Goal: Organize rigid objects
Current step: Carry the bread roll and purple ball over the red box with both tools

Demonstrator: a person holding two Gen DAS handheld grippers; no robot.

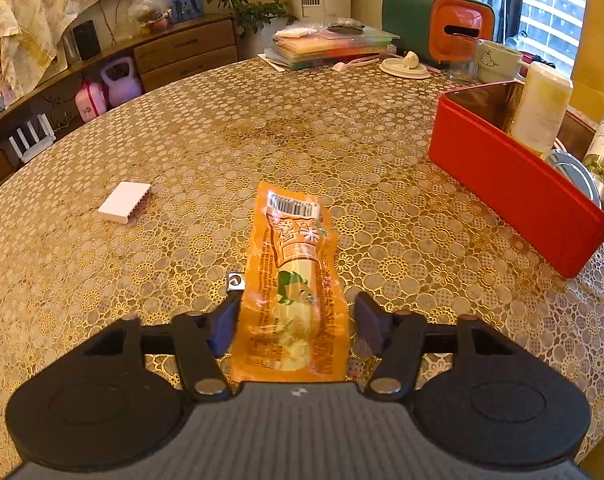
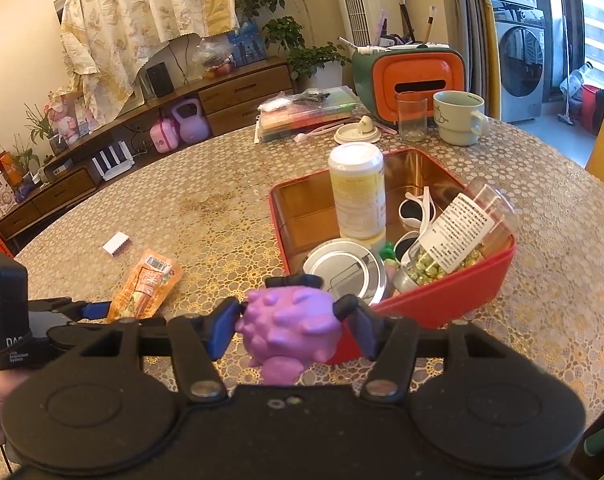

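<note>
From my left wrist camera, my left gripper (image 1: 295, 312) straddles the near end of the orange snack packet (image 1: 295, 280) lying flat on the table (image 1: 221, 128); the jaws stand open, pads just off its edges. The film looks light, slick and crinkly, so I'd pinch across the firm stick inside.

From my right wrist camera, my right gripper (image 2: 289, 320) is clamped on a knobbly purple toy (image 2: 289, 326), light and stiff-looking, near the red tin (image 2: 442, 304).
</note>
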